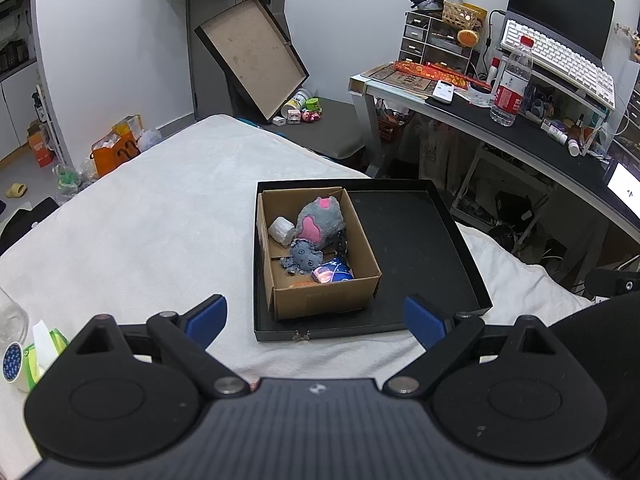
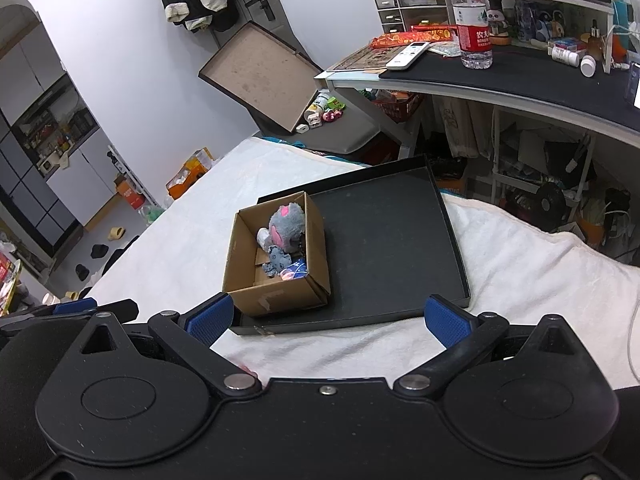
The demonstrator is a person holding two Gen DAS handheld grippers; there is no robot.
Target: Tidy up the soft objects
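Nearest in the left wrist view, the left gripper (image 1: 316, 320) is spread wide with nothing between its blue pads (image 1: 208, 318); the right gripper (image 2: 326, 320) stands equally wide and empty above the white blanket (image 2: 520, 264). Only the left view shows a green tissue pack (image 1: 44, 350) and a roll of tape (image 1: 13, 361) at the near left edge of the blanket. Only the right view catches the left gripper's blue tip at its far left.

Beyond the fingertips lies a shallow black tray (image 1: 416, 236), and in its left part sits an open cardboard box (image 1: 324, 300). Inside the box are a grey and pink plush (image 1: 320, 220), a small grey octopus toy (image 1: 304, 256), a white lump (image 1: 282, 230) and a blue soft item (image 1: 336, 272). The left view looks deeper into the box and shows an orange bit (image 1: 302, 284) by the near wall, which the right view hides.

Farther off, a brown lid (image 1: 250, 54) leans against the wall, and a water bottle (image 2: 472, 16) stands on the desk (image 2: 500, 76) at right.
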